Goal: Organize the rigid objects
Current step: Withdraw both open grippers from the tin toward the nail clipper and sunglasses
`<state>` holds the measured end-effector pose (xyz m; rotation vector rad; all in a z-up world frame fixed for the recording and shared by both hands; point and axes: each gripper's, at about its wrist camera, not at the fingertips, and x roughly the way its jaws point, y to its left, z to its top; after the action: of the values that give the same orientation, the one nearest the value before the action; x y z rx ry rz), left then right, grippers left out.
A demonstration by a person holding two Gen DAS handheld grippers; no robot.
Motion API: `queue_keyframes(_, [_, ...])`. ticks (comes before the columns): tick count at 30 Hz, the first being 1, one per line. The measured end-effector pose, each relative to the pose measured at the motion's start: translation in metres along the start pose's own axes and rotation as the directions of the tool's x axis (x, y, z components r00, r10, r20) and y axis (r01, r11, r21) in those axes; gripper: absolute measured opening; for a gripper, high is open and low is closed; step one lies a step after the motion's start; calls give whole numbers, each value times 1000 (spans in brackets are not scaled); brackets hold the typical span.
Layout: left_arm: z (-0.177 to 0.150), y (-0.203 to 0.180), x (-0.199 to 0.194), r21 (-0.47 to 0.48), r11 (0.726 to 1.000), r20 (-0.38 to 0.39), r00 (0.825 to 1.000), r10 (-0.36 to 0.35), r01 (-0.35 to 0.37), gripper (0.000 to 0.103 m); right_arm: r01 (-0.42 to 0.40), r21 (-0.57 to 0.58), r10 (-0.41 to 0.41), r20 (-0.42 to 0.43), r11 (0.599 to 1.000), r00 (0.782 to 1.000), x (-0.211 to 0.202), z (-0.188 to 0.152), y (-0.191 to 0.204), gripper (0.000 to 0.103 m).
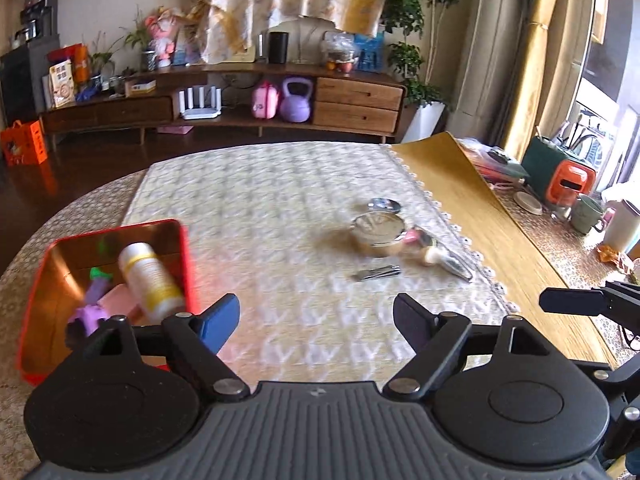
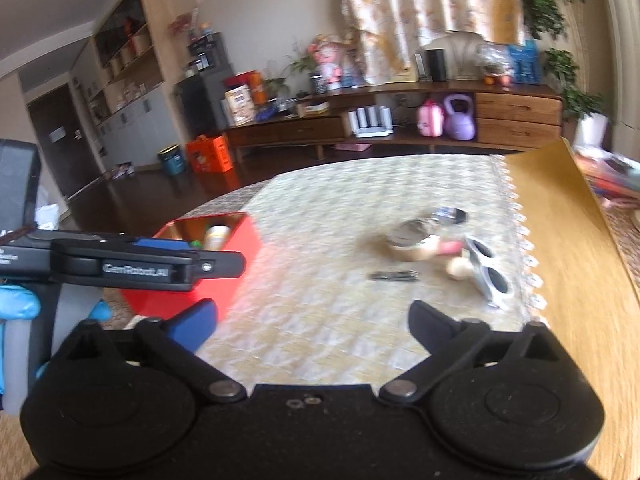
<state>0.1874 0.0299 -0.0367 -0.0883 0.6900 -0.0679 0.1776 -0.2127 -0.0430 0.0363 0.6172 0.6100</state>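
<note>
A red tin box (image 1: 42, 280) sits at the table's left and holds a white and yellow bottle (image 1: 150, 276), a purple toy (image 1: 92, 308) and a pink block. It also shows in the right wrist view (image 2: 236, 264). Right of centre lie a round lidded jar (image 1: 378, 232), a metal spoon (image 1: 384, 204), nail clippers (image 1: 378, 273), a pink-handled item and white sunglasses (image 2: 490, 276). My left gripper (image 1: 316, 320) is open and empty beside the box. My right gripper (image 2: 312, 328) is open and empty, short of the loose items.
A cream patterned cloth (image 1: 260, 208) covers the table, with bare wood (image 1: 480, 216) to its right. Cups, an orange appliance (image 1: 570, 182) and clutter stand at the far right. A low wooden sideboard (image 1: 240, 100) lines the back wall.
</note>
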Motion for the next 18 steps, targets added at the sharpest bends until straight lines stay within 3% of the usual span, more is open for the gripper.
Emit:
queue_keyframes(7, [-3,-30,29,27,999,-33,999,-20,21,84,94,16,-94,3,995,996,-2,-8,-46,103])
queue_keyframes(18, [8,-60,91,20,999,-71,997,-26,27,84,157,-9,-158,-48,987,986,25,-16,-111,103])
